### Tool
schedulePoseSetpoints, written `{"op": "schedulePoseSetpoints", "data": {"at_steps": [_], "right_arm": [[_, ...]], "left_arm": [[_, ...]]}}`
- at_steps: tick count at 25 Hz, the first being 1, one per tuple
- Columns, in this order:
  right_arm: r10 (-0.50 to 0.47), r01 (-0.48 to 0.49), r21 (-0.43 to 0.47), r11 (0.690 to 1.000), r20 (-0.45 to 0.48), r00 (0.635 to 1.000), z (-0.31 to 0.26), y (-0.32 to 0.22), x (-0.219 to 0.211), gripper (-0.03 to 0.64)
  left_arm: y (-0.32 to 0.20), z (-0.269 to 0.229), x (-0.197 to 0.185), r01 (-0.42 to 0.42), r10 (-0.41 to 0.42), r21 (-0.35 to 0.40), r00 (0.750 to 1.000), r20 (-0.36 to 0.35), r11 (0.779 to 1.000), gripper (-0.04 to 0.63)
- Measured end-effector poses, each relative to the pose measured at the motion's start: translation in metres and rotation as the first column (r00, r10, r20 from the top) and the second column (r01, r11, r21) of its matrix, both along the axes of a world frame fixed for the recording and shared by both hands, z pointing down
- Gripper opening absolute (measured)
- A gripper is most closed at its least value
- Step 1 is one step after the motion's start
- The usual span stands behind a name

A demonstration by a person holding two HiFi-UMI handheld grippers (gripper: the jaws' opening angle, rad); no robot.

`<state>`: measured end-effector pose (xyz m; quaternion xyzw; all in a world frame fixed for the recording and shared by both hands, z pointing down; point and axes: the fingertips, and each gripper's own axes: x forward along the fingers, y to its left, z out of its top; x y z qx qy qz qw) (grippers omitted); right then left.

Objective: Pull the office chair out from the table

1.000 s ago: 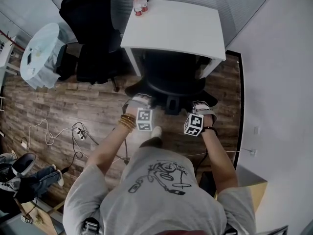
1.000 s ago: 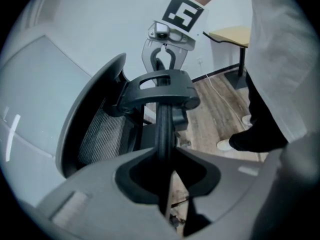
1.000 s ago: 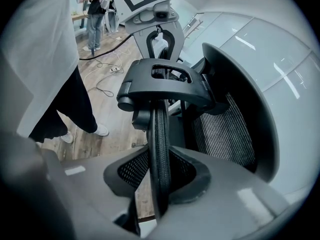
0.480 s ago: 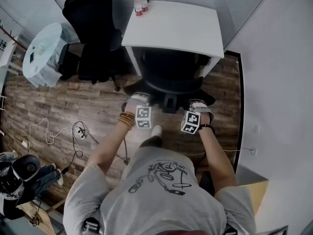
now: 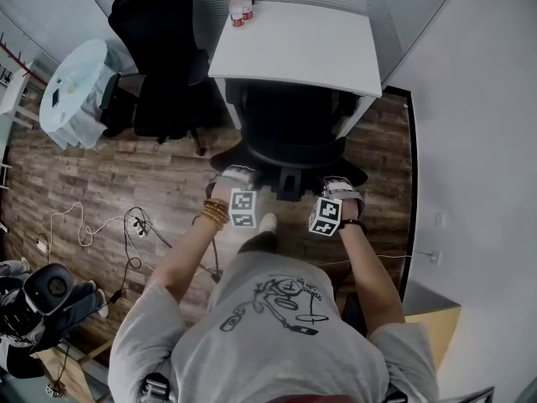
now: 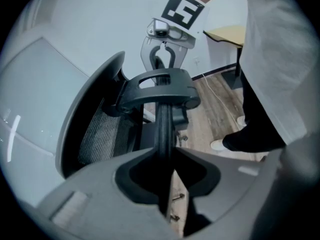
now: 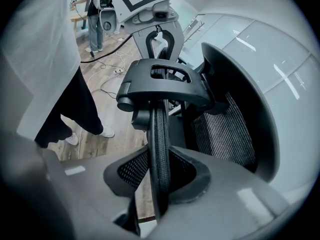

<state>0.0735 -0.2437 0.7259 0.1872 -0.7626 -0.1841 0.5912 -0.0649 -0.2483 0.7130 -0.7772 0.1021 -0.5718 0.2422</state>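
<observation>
A black office chair (image 5: 289, 128) stands half under the white table (image 5: 302, 44), its mesh back toward me. My left gripper (image 5: 237, 175) is shut on the left part of the backrest's top rim. My right gripper (image 5: 338, 183) is shut on the right part. In the left gripper view the thin black rim (image 6: 163, 129) runs straight between the left gripper's (image 6: 165, 156) jaws, and the right gripper (image 6: 167, 39) shows beyond the black headrest bracket (image 6: 160, 89). The right gripper view shows the mesh-edged rim (image 7: 160, 134) clamped in the right gripper (image 7: 160, 171).
A second black office chair (image 5: 159, 57) stands left of the table, next to a round glass table (image 5: 75, 86). Bottles (image 5: 242, 2) sit on the white table's far corner. Cables (image 5: 126, 225) lie on the wood floor at left. A white wall closes the right side.
Both grippers have drawn back toward me with the backrest rim in them, and the chair has slid a little further out from under the table.
</observation>
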Motion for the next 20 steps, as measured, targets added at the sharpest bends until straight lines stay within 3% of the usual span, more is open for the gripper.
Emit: {"op": "schedulePoseSetpoints", "data": {"at_steps": [20], "right_arm": [[0.006,-0.006,-0.012,1.000,0.011,1.000,0.000,0.089,0.003,0.112]], "left_arm": [[0.088,0.001,0.004,0.012,-0.012,0.007,1.000,0.000,1.000,0.098]]}}
